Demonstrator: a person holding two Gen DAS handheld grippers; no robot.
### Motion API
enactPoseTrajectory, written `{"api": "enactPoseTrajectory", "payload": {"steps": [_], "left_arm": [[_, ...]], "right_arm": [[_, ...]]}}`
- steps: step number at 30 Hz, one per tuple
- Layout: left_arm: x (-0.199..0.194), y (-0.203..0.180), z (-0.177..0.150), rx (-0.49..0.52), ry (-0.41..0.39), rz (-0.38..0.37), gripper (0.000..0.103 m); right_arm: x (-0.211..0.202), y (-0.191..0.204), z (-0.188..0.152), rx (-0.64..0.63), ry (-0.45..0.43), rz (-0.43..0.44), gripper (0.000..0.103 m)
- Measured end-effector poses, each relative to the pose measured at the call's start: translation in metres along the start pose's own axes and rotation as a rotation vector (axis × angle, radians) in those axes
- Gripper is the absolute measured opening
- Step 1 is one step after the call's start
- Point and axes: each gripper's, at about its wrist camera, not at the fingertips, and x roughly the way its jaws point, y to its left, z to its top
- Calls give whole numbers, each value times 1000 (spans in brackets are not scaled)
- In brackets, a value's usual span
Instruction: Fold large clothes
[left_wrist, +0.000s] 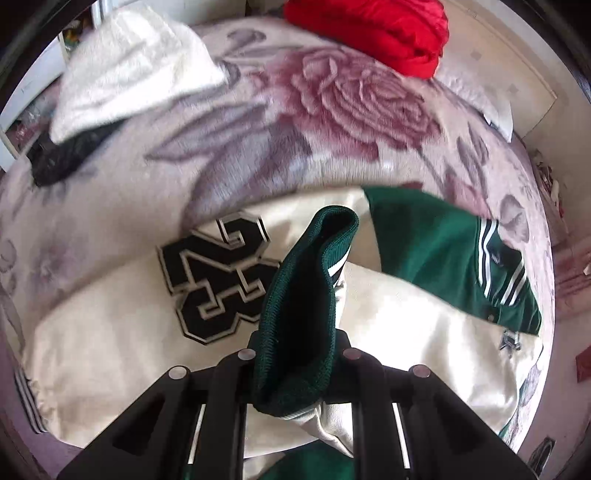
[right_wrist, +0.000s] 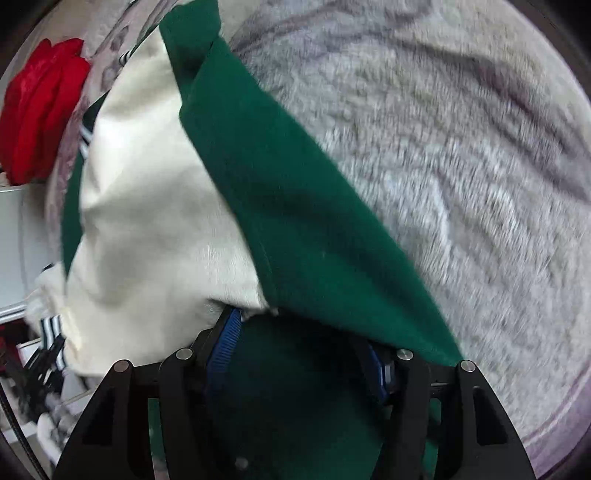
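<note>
Here, a floral blanket (left_wrist: 332, 110) covers the bed; a red garment (left_wrist: 376, 29) lies at 1 o'clock. The left gripper (left_wrist: 295, 369) is clamped on the jacket (left_wrist: 110, 332) cuff (left_wrist: 303, 295); the right gripper (right_wrist: 295, 369) has its fingers apart around a green fold.

Taking the varsity jacket (left_wrist: 110, 332) as the landmark, the floral blanket (left_wrist: 332, 110) beyond its "23" patch lies bare, a broad stretch where a gripper could pass. Further off, a white fluffy garment (left_wrist: 129, 70) with something black (left_wrist: 59, 158) beneath it blocks the far left, and a red garment (left_wrist: 373, 29) heaps at the far edge. In the right wrist view, the blanket right of the jacket's green panel (right_wrist: 295, 221) is also open (blurred, but nothing lies on it).
</note>
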Motion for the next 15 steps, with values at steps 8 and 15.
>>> {"api": "enactPoseTrajectory", "payload": {"steps": [8,15], "left_arm": [[13,-8,-11,87,133,-87,34],[-5,12,-12,120,135,-13,59]], "right_arm": [[-29,-42,-7,137,-169,-77,60],[-82,-69,1,133,-41,-59,59]]}}
